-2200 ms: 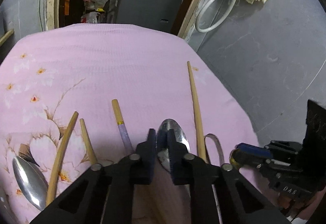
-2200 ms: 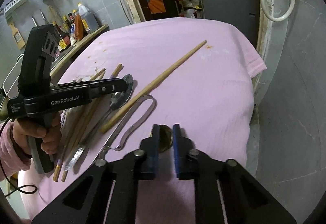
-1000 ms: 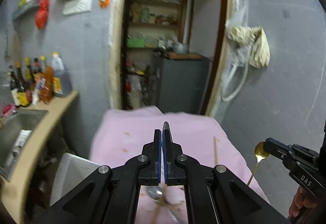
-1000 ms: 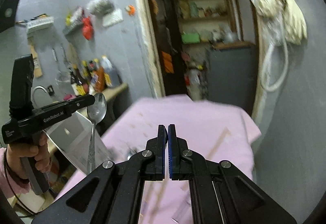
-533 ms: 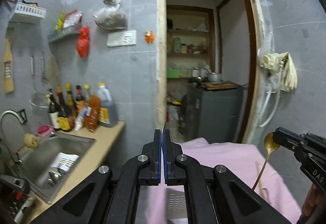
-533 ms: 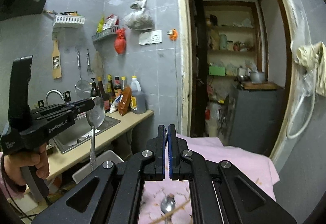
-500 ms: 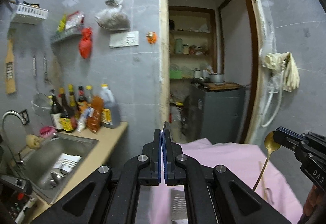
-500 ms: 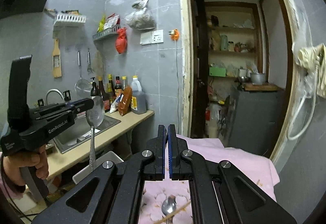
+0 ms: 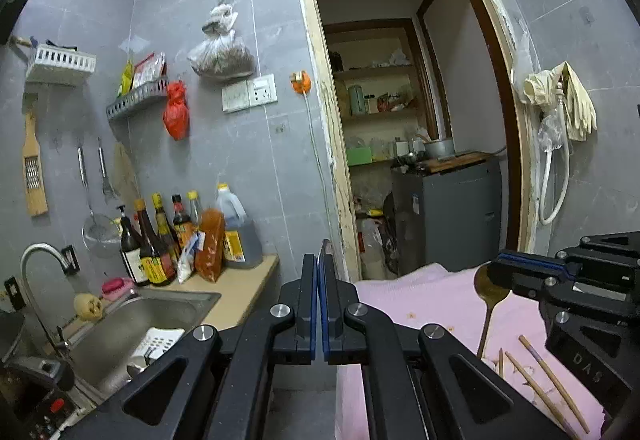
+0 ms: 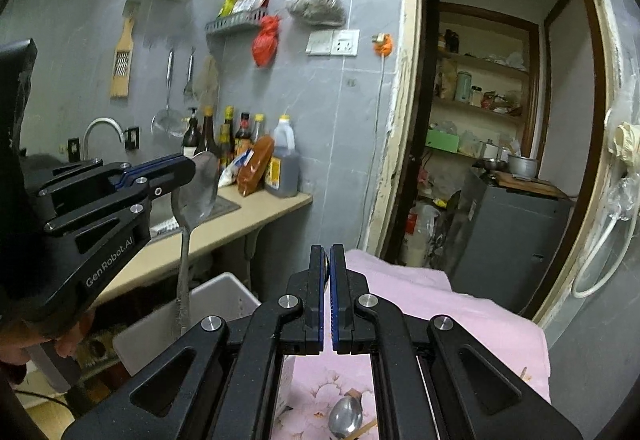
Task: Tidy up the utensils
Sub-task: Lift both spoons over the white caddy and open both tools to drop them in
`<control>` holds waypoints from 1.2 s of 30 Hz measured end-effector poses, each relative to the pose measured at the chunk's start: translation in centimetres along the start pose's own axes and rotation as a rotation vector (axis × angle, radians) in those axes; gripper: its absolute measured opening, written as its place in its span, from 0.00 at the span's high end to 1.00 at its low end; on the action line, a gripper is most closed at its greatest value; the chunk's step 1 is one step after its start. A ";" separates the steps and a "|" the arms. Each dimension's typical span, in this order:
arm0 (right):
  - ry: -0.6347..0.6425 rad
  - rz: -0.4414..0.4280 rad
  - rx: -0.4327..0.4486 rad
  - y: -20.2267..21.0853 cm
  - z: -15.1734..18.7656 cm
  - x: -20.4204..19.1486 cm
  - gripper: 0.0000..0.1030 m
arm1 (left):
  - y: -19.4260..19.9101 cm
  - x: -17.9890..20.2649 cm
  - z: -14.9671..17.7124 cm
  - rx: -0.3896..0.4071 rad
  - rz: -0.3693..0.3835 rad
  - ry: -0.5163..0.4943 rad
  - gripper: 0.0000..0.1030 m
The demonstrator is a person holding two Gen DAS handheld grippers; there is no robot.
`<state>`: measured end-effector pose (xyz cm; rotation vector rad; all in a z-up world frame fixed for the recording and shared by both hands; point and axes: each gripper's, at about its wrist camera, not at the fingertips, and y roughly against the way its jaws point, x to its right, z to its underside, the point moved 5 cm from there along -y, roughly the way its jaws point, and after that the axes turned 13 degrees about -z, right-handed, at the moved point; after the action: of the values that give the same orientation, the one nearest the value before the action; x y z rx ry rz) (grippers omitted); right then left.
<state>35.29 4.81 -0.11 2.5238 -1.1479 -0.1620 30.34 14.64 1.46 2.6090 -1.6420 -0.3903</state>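
My left gripper (image 9: 319,268) is shut on a silver spoon, seen edge-on between the jaws; in the right wrist view that gripper (image 10: 188,169) holds the spoon (image 10: 196,191) by its bowl, handle hanging down above a white bin (image 10: 188,316). My right gripper (image 10: 329,272) is shut on a gold spoon; in the left wrist view that spoon (image 9: 489,294) hangs by its bowl from that gripper (image 9: 496,272) over the pink cloth (image 9: 432,304). Chopsticks (image 9: 552,388) and another silver spoon (image 10: 346,420) lie on the cloth.
A steel sink (image 9: 132,324) with a tap and a counter with sauce bottles (image 9: 160,240) stand at the left. An open doorway with shelves and a grey cabinet (image 9: 452,211) lies behind the table. Tiled walls surround.
Both grippers have lifted a spoon each off the cloth and raised up. In the last half second both have shifted left towards the sink and bin.
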 end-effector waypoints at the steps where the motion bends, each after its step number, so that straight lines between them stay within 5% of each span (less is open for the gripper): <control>1: -0.005 -0.007 -0.010 -0.2 0.3 0.0 0.98 | -0.1 0.0 0.3 -0.010 0.006 0.003 0.98; 18: -0.127 -0.150 -0.075 -1.1 3.5 0.9 0.96 | 0.6 0.1 2.6 -0.143 0.139 0.065 0.97; 27: -0.172 -0.147 -0.058 0.7 3.8 2.0 0.95 | 1.1 0.0 2.9 -0.214 0.193 0.113 0.97; 31: -0.207 -0.109 -0.023 2.7 3.5 3.4 0.72 | 1.7 0.0 2.6 -0.236 0.200 0.138 0.97; 36: -0.248 -0.043 0.023 5.8 3.5 5.8 0.66 | 3.1 1.2 1.8 -0.237 0.226 0.146 0.89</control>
<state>34.13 -4.02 -0.92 2.6046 -1.1914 -0.4868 27.70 12.40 0.00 2.2008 -1.7017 -0.3499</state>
